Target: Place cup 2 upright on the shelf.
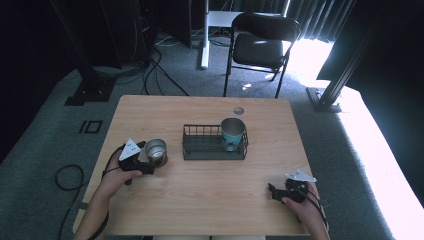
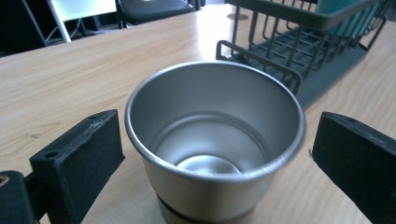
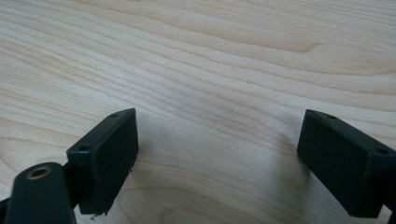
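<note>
High view: teal cup [image 1: 233, 131] in wire rack [image 1: 200, 148]; empty steel cup [image 1: 155, 150] between left gripper [image 1: 148, 159] wide jaws, untouched; right gripper [image 1: 272, 192] spread, nothing held.

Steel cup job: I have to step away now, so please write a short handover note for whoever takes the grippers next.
Left gripper: open, jaws either side of the steel cup, not closed on it. The cup stands upright and empty on the table, left of the wire rack.
Right gripper: open, holding nothing, low over bare table near the right edge.
Done: a teal cup already sits at the rack's right end.
Left, probably: grip the steel cup and set it in the rack.
</note>
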Available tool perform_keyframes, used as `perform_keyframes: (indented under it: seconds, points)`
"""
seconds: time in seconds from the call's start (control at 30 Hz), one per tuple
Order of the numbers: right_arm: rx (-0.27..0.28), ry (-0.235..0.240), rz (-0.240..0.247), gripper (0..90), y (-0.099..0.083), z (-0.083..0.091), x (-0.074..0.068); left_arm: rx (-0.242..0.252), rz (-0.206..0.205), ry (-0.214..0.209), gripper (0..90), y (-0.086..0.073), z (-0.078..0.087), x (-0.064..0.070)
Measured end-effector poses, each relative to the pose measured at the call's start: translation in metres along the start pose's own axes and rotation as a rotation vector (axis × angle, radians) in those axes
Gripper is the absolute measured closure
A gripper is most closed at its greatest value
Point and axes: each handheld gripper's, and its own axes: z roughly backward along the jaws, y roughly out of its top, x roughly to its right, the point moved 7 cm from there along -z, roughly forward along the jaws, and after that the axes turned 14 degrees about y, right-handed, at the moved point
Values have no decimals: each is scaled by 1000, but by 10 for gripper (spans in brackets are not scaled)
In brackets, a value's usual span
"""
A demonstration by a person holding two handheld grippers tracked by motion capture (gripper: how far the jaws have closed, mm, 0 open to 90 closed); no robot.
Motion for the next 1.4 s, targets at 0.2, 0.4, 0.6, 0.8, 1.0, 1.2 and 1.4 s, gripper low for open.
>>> perform_keyframes:
  seconds: [0.2, 0.4, 0.6, 0.8, 1.0, 1.2, 1.4]
  points:
    - [0, 0, 0, 121, 0, 0, 0, 17, -1, -8, 24, 5, -8, 3]
    - [0, 0, 0, 121, 0, 0, 0, 27, -14, -9, 24, 8, -13, 6]
    - [0, 0, 0, 121, 0, 0, 0, 27, -8, -5, 54, 9, -16, 7]
    - [0, 0, 0, 121, 0, 0, 0, 21, 1, 10, 137, 10, -15, 6]
    - [0, 0, -1, 121, 0, 0, 0, 14, 19, -5, 140, 14, -13, 9]
    - [-1, 0, 0, 121, 0, 0, 0, 38, 27, -8, 140, 30, -5, 8]
    - [-1, 0, -1, 121, 0, 0, 0, 76, 32, -34, 140, 51, 5, 10]
